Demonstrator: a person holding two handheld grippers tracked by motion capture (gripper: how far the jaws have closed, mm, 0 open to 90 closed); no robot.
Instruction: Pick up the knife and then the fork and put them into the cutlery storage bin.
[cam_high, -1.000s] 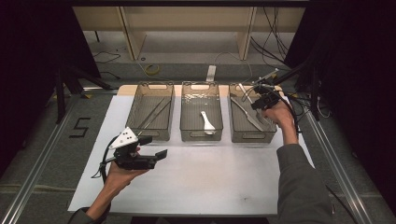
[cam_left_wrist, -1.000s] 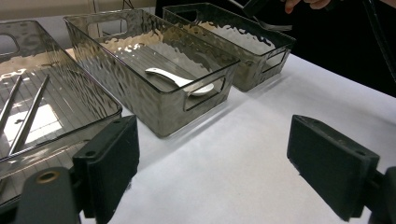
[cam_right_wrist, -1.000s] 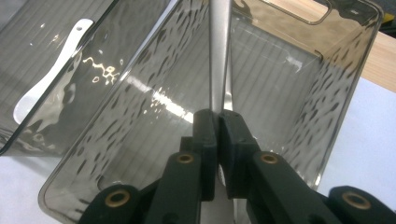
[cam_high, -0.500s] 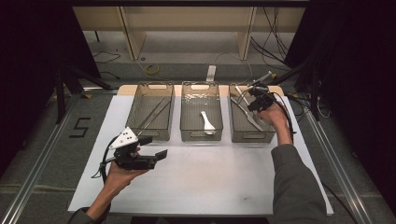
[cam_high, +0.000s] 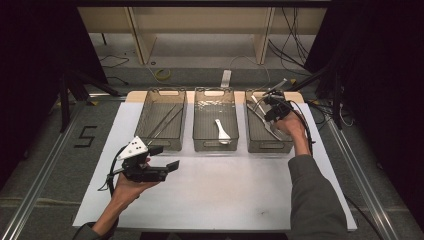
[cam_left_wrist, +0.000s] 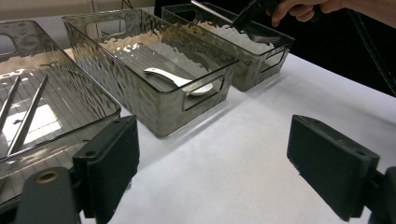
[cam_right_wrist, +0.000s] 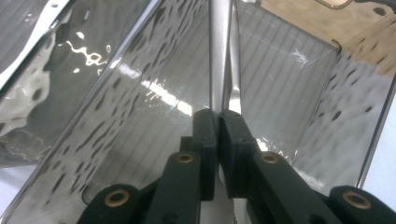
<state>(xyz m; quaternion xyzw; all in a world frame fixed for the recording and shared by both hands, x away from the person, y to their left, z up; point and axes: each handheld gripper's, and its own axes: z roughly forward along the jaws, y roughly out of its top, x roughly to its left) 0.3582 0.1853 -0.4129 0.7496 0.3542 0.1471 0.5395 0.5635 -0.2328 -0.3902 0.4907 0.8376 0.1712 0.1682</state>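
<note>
Up close in the right gripper view, we see the right gripper (cam_right_wrist: 217, 122) squeezing a shiny metal knife (cam_right_wrist: 223, 56) tight, and the blade sticks out past its jaws over the right bin (cam_right_wrist: 140, 98). From above, we see sticks (cam_high: 165, 120) in the left bin (cam_high: 161, 120) and a white spoon (cam_high: 222, 131) in the middle bin (cam_high: 215, 120). Our left gripper (cam_left_wrist: 212, 158) stands wide open, holding nothing, with the spoon ahead of its jaws.

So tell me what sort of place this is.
Probably a lab recording station, not a kitchen: a white-covered table bordered by metal rails, black curtains at the sides, loose cables on the floor, and a taped number.
</note>
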